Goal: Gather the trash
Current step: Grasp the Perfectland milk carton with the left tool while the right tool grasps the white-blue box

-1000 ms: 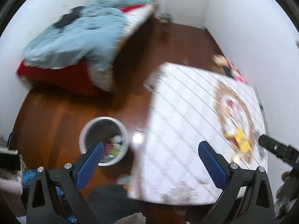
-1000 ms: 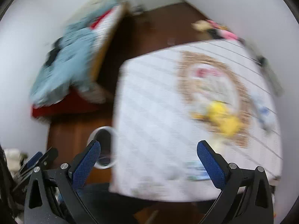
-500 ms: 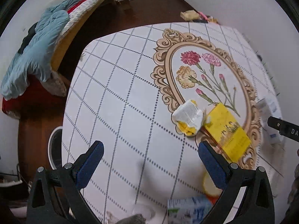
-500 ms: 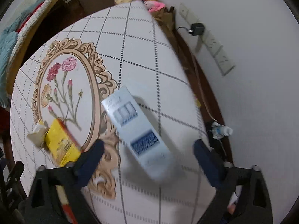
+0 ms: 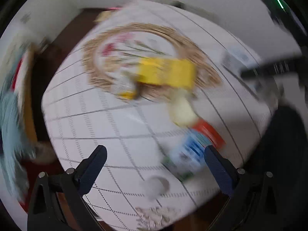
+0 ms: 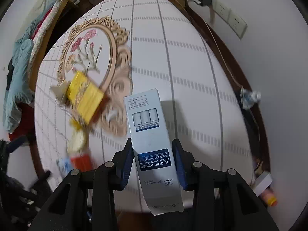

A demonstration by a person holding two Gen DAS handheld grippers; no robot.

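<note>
My right gripper (image 6: 154, 154) is shut on a long pale blue carton (image 6: 150, 134) and holds it over the white tablecloth (image 6: 192, 77). A yellow box (image 6: 84, 94) lies left of it on the flower print. In the blurred left wrist view, my left gripper (image 5: 154, 165) is open and empty above the table. The yellow box (image 5: 167, 73), a crumpled wrapper (image 5: 125, 86), a pale cup-like item (image 5: 182, 109), an orange item (image 5: 209, 132) and a blue-white packet (image 5: 188, 152) lie ahead of it.
A bed with blue bedding (image 6: 17, 73) stands at the left. The wall with sockets and a cable (image 6: 231, 19) runs along the right. Small items (image 6: 263, 188) lie on the floor at the right. A round white lid (image 5: 156, 186) lies near the table's front edge.
My right gripper has closed on the pale blue carton, which was lying loose on the table. The left gripper has swung fast over the table, now nearer the blue-white packet.
</note>
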